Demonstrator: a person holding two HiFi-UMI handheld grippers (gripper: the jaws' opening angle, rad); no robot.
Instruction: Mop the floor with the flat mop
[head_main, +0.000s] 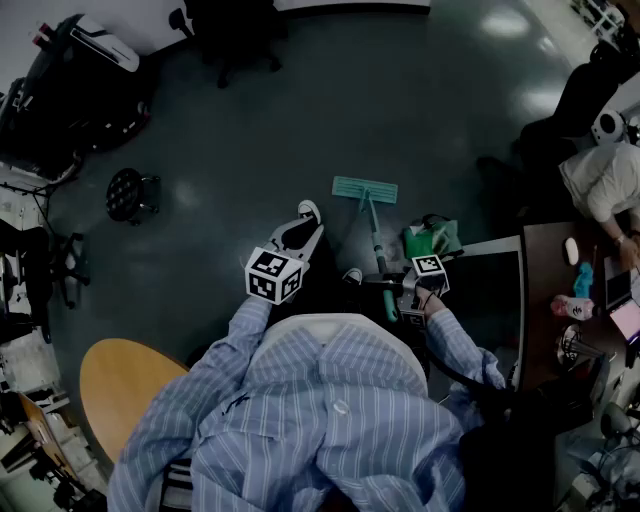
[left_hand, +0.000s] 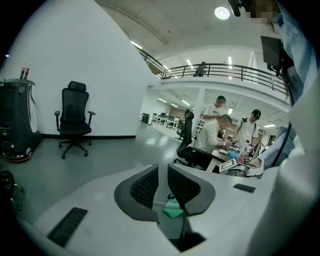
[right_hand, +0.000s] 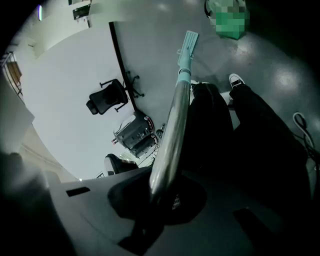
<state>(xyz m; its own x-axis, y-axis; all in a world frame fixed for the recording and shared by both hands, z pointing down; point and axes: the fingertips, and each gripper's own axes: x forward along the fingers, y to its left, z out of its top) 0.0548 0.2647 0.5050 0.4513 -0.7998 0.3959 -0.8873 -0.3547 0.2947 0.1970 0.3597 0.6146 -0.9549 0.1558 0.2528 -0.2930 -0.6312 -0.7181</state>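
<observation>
Flat mop (head_main: 365, 189) on floor (head_main: 430, 100); right tongs (right_hand: 162, 195) clenched on handle (right_hand: 172, 132); left tongs (left_hand: 162, 186) slightly parted, empty.

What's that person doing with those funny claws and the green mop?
A person holds a claw in each hand. The right claw is clamped on the flat mop by its metal handle, with the green mop head flat on the floor in front of their shoes. The left claw is open and holds nothing.
</observation>
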